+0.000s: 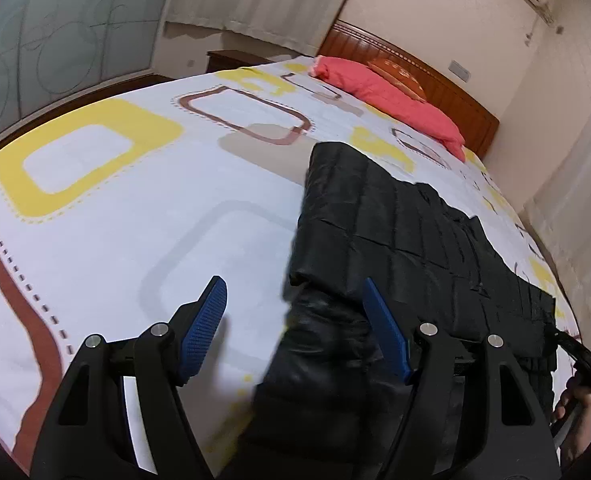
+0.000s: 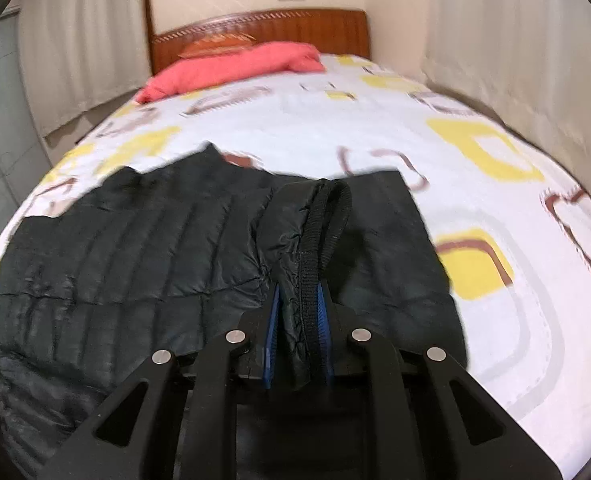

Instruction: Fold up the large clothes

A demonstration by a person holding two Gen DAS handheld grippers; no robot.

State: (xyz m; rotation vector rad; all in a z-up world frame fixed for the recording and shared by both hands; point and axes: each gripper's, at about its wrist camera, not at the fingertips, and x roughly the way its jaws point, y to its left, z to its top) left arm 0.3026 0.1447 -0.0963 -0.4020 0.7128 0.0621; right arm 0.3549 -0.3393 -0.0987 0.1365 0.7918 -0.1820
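Observation:
A black quilted puffer jacket (image 1: 395,224) lies spread on the bed. One sleeve (image 1: 319,360) runs toward me between the fingers of my left gripper (image 1: 295,292), which is open just above it. In the right wrist view the jacket (image 2: 135,248) covers the near left of the bed. My right gripper (image 2: 299,300) is shut on the ribbed cuff (image 2: 323,224) of a sleeve and holds it lifted above the jacket.
The bed has a white sheet (image 1: 135,208) with yellow and brown squares. A pink pillow (image 1: 391,100) and a wooden headboard (image 2: 263,28) are at the far end. Curtains (image 2: 515,40) hang along the sides. The right hand (image 1: 583,400) shows at the left view's right edge.

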